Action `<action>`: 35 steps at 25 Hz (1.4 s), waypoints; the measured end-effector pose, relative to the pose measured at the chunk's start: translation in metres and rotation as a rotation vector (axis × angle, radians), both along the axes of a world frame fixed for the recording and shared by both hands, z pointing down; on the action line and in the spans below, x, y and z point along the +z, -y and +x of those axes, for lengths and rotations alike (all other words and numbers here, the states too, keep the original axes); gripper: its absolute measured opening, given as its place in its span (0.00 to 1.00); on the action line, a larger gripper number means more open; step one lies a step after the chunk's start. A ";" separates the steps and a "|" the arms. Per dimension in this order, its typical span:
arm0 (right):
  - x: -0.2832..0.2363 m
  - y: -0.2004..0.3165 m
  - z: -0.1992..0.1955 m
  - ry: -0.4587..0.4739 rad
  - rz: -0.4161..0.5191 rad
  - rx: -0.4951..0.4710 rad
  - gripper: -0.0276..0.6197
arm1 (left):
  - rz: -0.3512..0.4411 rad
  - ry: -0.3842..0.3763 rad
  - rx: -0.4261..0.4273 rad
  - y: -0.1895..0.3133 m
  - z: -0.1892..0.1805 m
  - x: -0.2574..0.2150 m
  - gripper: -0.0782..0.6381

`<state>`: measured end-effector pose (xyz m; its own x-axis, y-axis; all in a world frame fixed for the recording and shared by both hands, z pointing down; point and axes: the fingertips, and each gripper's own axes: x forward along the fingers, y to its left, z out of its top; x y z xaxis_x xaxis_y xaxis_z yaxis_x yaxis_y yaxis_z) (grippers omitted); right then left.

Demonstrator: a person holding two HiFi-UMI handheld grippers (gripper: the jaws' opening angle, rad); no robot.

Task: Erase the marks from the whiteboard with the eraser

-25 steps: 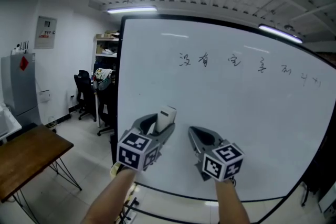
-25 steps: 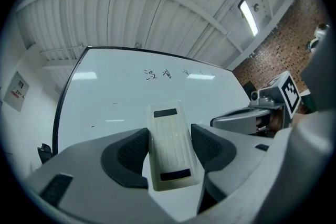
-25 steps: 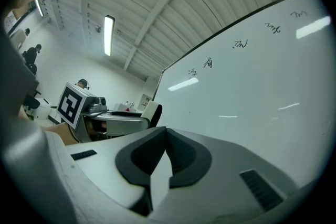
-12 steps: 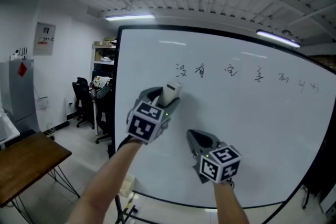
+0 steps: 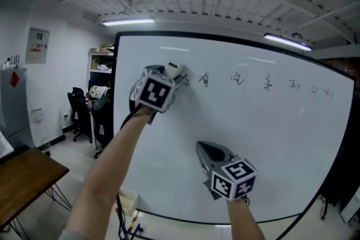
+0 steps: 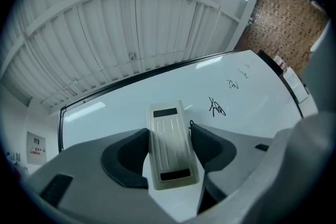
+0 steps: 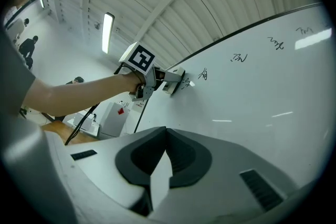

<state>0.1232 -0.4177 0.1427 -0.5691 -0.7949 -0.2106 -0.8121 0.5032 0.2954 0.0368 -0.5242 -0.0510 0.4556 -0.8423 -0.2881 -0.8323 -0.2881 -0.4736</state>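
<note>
Eraser (image 6: 170,147): ribbed, off-white, oblong

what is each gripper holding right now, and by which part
Left gripper clamps the eraser by its two long sides, around mid-length. Right gripper is shut on nothing.

Eraser at the row of marks
The left claw (image 5: 167,75) holds the eraser (image 5: 174,69) at the leftmost marks (image 5: 203,81) near the whiteboard's (image 5: 281,143) upper edge; the right claw (image 5: 208,149) hangs lower.

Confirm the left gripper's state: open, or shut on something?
Shut on the eraser. In its own view, the left gripper has its fingers pressed against both long sides of it, with no gap showing.
</note>
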 end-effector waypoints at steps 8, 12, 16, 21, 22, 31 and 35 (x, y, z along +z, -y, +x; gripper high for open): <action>0.008 -0.005 0.016 0.019 -0.012 0.021 0.04 | -0.040 0.046 -0.046 0.005 0.006 0.007 0.47; 0.011 -0.007 0.019 0.020 -0.014 0.016 0.04 | -0.023 0.096 -0.051 0.003 0.021 0.018 0.47; 0.013 -0.009 0.022 0.025 -0.017 0.014 0.04 | -0.002 0.123 -0.040 -0.003 0.034 0.033 0.47; 0.016 -0.011 0.024 0.038 -0.021 0.007 0.04 | -0.021 0.154 0.004 -0.009 0.055 0.062 0.47; 0.016 -0.012 0.024 0.040 -0.021 0.005 0.04 | -0.026 0.158 0.015 -0.010 0.059 0.068 0.47; 0.020 -0.016 0.024 0.040 -0.029 0.004 0.04 | -0.028 0.188 0.010 -0.010 0.066 0.080 0.47; 0.020 -0.018 0.030 0.042 -0.027 0.016 0.04 | -0.030 0.213 -0.005 -0.009 0.061 0.073 0.47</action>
<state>0.1536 -0.3995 0.1622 -0.5475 -0.8094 -0.2121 -0.8314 0.4976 0.2472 0.0977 -0.5154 0.0215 0.4997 -0.8512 -0.1602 -0.7153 -0.3013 -0.6305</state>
